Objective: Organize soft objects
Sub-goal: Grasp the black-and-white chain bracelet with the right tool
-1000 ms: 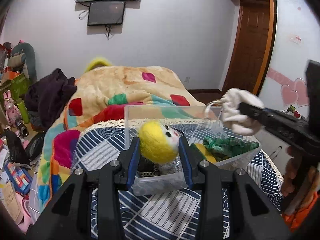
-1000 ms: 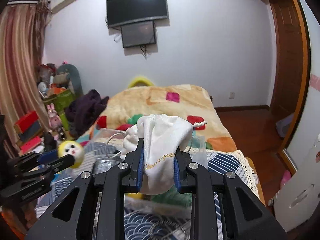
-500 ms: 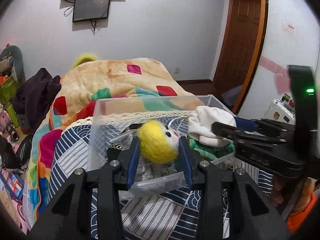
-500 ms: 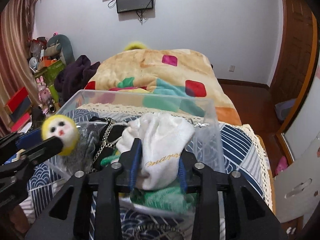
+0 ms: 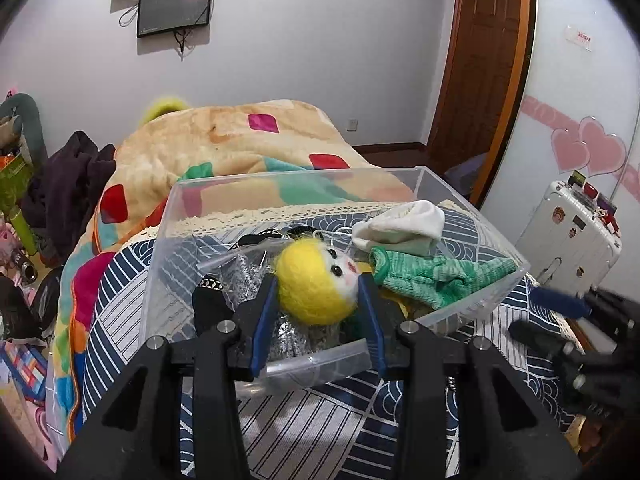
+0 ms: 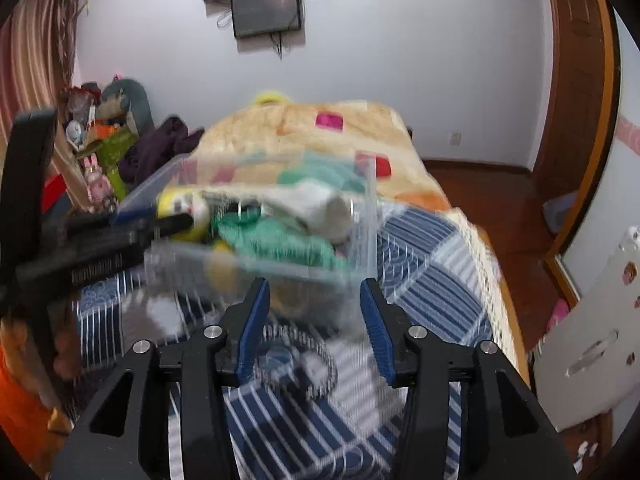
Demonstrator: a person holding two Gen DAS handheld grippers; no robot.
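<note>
One clear plastic bin [image 5: 496, 236] on blue patterned cloth [image 5: 320, 420]. Inside: one yellow felt doll head [image 5: 316, 282], one white sock [image 5: 400, 222], one green knit piece [image 5: 432, 274], silvery bags underneath. Left gripper [image 5: 318, 312] clenched on yellow felt doll head, round, fuzzy, white face with black eyes and red mouth, held low over the bin's near side. Right gripper [image 6: 314, 320] released, holding nothing, outside the bin, blurred.
</note>
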